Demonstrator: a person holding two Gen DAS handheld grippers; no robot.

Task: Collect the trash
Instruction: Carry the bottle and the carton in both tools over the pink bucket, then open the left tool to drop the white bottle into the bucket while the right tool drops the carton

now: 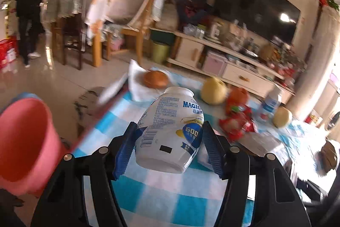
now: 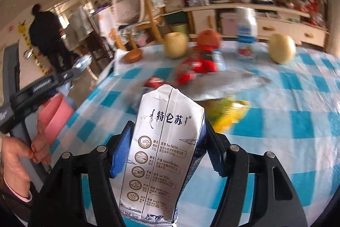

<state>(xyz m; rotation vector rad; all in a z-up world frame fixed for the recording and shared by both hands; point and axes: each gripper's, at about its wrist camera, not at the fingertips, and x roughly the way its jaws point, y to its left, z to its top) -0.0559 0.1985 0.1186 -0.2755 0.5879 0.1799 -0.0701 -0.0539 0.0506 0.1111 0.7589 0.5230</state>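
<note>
My left gripper (image 1: 169, 127) is shut on a white plastic drink bottle (image 1: 172, 103) with blue print, held above the checked tablecloth (image 1: 170, 195). A pink bucket (image 1: 23, 142) stands low at the left, beside the table edge. My right gripper (image 2: 167, 123) is shut on a crumpled white milk carton (image 2: 165, 163), its blue pads pressing both sides. Red wrappers (image 2: 195, 67), a silver foil bag (image 2: 225, 84) and a blurred yellow wrapper (image 2: 229, 112) lie on the cloth beyond the carton. The bucket (image 2: 56, 114) shows at the left in the right wrist view too.
On the table are two pears (image 1: 213, 89) (image 1: 282, 117), a bun (image 1: 156, 79) on white paper, an orange-red fruit (image 1: 238, 95) and a small upright bottle (image 1: 269, 105). A person in dark clothes (image 1: 31, 3) stands far left. Chairs and a low cabinet stand behind.
</note>
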